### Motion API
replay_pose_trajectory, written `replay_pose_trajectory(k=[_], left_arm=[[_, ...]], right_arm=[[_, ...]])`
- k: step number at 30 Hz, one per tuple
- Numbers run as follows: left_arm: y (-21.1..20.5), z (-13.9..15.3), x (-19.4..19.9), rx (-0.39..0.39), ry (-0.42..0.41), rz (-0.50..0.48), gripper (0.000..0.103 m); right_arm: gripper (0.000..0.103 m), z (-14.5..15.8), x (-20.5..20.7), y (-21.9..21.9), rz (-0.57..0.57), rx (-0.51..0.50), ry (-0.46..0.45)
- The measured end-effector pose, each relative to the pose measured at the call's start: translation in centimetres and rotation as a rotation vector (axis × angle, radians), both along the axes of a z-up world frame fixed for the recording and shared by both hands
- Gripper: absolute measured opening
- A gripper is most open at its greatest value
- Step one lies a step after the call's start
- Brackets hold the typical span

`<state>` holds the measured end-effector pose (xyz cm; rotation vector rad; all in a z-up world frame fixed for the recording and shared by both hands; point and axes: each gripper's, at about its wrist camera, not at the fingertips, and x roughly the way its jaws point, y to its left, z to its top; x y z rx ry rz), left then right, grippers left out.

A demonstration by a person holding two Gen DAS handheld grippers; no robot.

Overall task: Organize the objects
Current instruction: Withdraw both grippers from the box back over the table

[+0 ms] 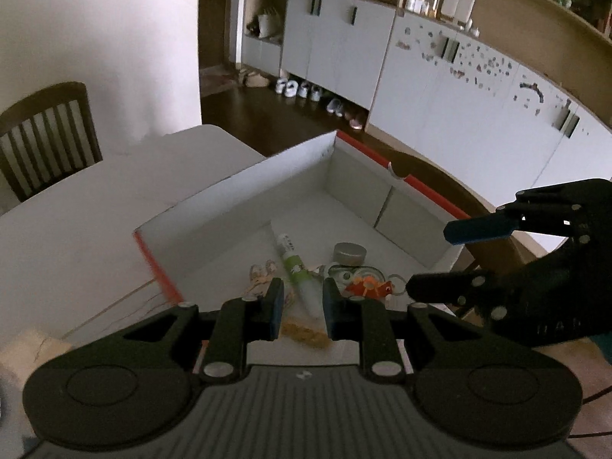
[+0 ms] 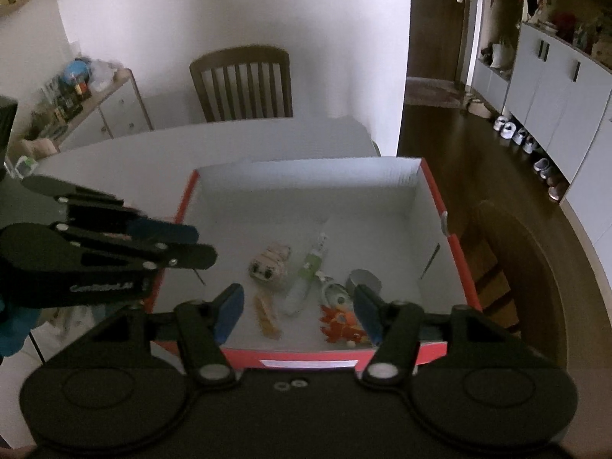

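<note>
Several small things, among them a green tube [image 2: 311, 267] and an orange toy [image 2: 340, 325], were seen laid in the box [image 2: 432, 187] on the table [image 2: 114, 160], both jaws empty, left gripper [image 1: 303, 308] clenched, right gripper [image 2: 298, 311] released, so another item probably needed fetching.

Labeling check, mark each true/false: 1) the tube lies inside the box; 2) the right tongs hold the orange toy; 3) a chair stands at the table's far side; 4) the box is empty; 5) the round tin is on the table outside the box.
1) True: the tube lies on the floor of the box.
2) False: the right tongs are open and hold nothing; the orange toy lies in the box.
3) True: chair, table.
4) False: several items lie in it.
5) False: the tin is inside the box.
</note>
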<state>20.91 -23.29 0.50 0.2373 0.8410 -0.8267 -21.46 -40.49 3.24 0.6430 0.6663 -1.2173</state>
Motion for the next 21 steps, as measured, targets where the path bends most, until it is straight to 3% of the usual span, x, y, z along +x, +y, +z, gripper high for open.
replay_pose_trajectory(k=[11,15,16,20,21], left_arm=[[7.2,1.8,-2.3,-0.053,-0.02,0.041,0.02],[9.9,1.8,-2.7,-0.065,-0.005,0.065,0.02],[10.6,1.7,-2.7,-0.069,-0.001,0.071,0.022],[13.4,1.6,-3.1,-0.08,-0.011,0.094,0.051],[14.1,1.7,-3.2,-0.082,-0.018,0.097,0.052]], right_arm=[[0.065,1.0,4.1,2.9,-0.024,-0.035,-0.022],[0.072,1.2,6.0,3.9,-0.019,-0.043,-0.033],[0.072,1.2,6.7,4.0,-0.019,-0.046,-0.034],[0.074,1.1,9.0,4.6,-0.021,-0.051,-0.038],[0.074,1.0,9.5,4.8,-0.022,-0.051,-0.04]])
